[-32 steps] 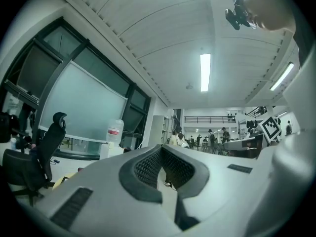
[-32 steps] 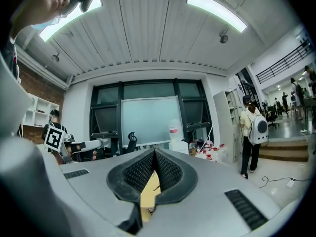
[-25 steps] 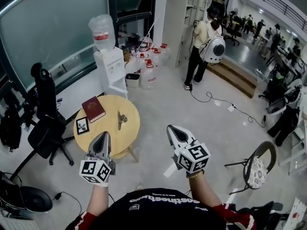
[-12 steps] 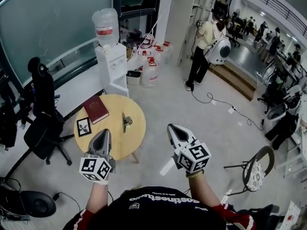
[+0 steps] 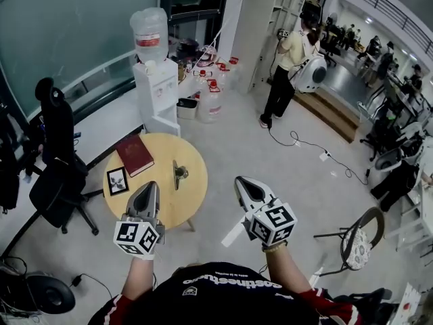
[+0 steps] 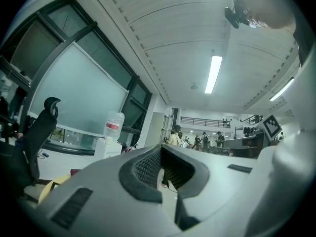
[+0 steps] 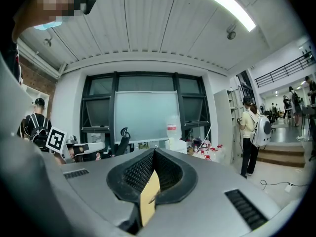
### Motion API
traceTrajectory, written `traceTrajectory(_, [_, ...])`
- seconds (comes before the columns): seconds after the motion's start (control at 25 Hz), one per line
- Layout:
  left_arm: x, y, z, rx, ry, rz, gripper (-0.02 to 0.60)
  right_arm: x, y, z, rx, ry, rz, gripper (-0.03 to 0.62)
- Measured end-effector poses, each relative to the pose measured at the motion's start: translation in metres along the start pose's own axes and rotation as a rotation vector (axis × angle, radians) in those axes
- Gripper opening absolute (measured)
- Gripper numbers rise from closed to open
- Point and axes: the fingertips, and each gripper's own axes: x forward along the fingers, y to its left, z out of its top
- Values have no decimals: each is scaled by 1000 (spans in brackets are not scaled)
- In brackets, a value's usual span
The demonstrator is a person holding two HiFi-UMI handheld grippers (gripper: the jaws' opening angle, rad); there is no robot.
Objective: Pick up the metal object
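Observation:
The metal object (image 5: 178,173) lies on the right part of a round wooden table (image 5: 162,205), which appears only in the head view. My left gripper (image 5: 149,187) hangs over the table's near edge, a short way left of and nearer than the object, with its jaws shut and empty. In the left gripper view the left gripper (image 6: 162,147) has its tips pressed together. My right gripper (image 5: 242,181) is over the floor to the right of the table, also shut. In the right gripper view the right gripper (image 7: 154,151) has a tan strip (image 7: 149,197) standing in the hollow behind its tips.
A red book (image 5: 134,154) and a small framed card (image 5: 117,180) lie on the table's left half. A black office chair (image 5: 55,171) stands to the left, a water dispenser (image 5: 154,80) and several jugs (image 5: 208,103) behind. A person with a backpack (image 5: 292,63) stands far right, another chair (image 5: 365,239) at near right.
The table and the metal object have come a little nearer and larger in the head view as both grippers moved forward together. Both stay shut.

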Motion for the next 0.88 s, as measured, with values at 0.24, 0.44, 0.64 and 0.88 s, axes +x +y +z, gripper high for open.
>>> traceTrajectory(0.24, [15, -4, -7, -9, 7, -22, 17, 0, -9, -5, 11, 7, -19, 28])
traceTrajectory(0.44, [27, -10, -2, -5, -3, -28, 17, 7, -21, 0, 10, -4, -13, 28])
traceTrajectory(0.64, [37, -6, 1, 4, -8, -18, 17, 22, -26, 9, 1, -21, 20, 29])
traceTrajectory(0.88, [58, -13, 9, 42, -20, -33, 17, 34, -40, 18, -5, -36, 26, 29])
